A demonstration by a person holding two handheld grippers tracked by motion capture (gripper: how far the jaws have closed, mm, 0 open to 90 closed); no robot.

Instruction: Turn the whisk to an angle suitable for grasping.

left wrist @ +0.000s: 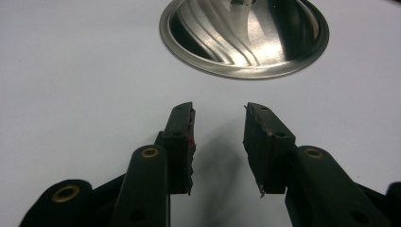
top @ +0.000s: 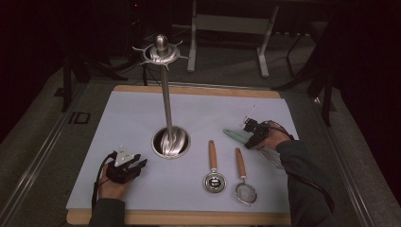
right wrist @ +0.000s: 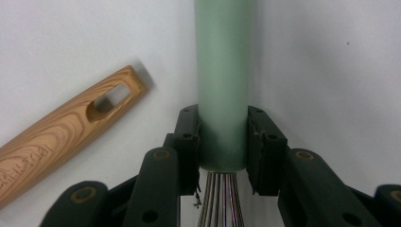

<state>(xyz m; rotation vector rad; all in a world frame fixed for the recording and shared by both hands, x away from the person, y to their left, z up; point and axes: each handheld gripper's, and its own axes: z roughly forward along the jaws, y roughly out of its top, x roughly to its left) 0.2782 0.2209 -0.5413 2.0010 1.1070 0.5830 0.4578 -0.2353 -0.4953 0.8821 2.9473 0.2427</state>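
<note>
Mint-green cylindrical whisk handle (right wrist: 222,85) clamped between right gripper (right wrist: 222,142) pads at wire end, long axis running straight out beyond jaws. Whisk (top: 236,136) lies right of steel hanging stand (top: 166,94). Left gripper (left wrist: 218,142) open, empty, far side.

Matt green plastic whisk handle (right wrist: 222,85), glossy wire loops, grained wooden handle (right wrist: 61,137), brushed-metal stand base (left wrist: 246,38).

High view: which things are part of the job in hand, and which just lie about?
In hand:
- whisk, green handle clamped in the right gripper
- likely the hook stand, which bears nothing

Lying about:
- wooden-handled scoop
- small strainer
- left gripper, open, holding nothing
</note>
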